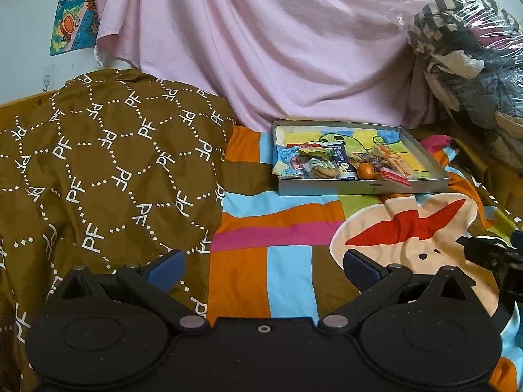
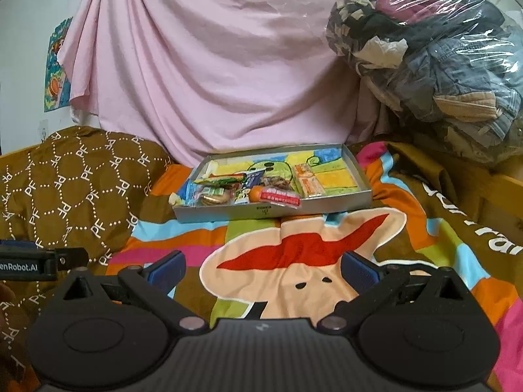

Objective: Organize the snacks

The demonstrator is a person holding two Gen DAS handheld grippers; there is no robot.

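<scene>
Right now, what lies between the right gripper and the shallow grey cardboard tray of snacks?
Only bare patchwork bedspread; nothing sits between the right gripper and the grey tray, as the right wrist view shows.

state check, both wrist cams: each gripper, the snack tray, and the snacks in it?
left gripper: open, empty, hovering over the bedspread.
right gripper: open, empty, short of the tray.
tray: flat on the bedspread, uncovered.
snacks: heaped at the tray's near side, unsorted.
orange fruit: in the tray among the packets.

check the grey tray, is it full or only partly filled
Partly filled: the snacks crowd the near left of the tray, while its far right floor shows bare printed picture.
</scene>
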